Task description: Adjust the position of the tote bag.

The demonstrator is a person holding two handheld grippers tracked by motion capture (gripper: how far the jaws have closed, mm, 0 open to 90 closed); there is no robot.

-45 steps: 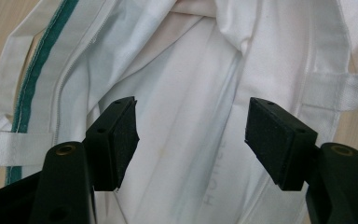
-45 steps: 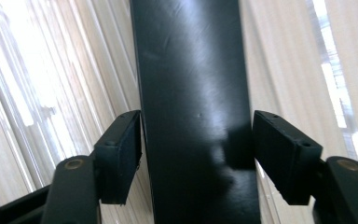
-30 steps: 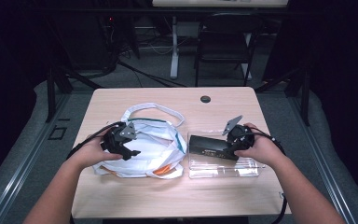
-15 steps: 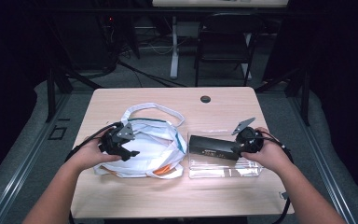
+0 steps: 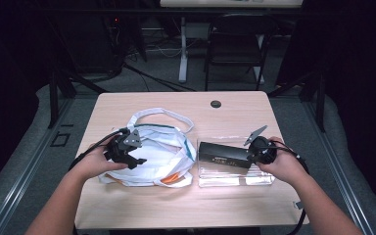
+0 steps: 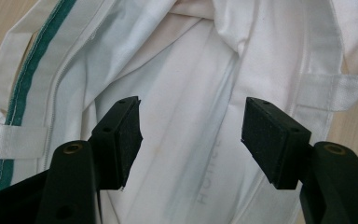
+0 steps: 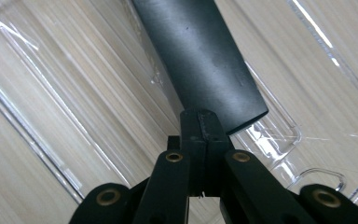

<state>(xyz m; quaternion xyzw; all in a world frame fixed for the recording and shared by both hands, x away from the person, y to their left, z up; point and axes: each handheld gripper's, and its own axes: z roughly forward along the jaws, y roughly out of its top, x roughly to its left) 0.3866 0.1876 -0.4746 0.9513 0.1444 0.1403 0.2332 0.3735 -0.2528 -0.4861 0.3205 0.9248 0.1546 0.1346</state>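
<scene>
Table (image 5: pixel 235 205): light wood; everything sits near the person's edge.
Cloth bag (image 5: pixel 164 152): white with green trim, lying flat at the left, mouth towards the box.
Clear tray (image 5: pixel 235 176): see-through plastic, just right of the bag, under the box.
Black box (image 5: pixel 223 154): long and dark, resting on the tray.
Left gripper (image 6: pixel 191 135): jaws wide apart over the bag's fabric, gripping nothing.
Right gripper (image 7: pixel 200 140): jaws have just been closing and now meet at the box's near end; I can't tell whether they pinch an edge of it.
Advice: I'd confirm the grip first, then lift the bag's lip.

Dim lab: desk (image 5: pixel 127 105), floor cables (image 5: pixel 147 78), folding chair (image 5: pixel 235 49).
</scene>
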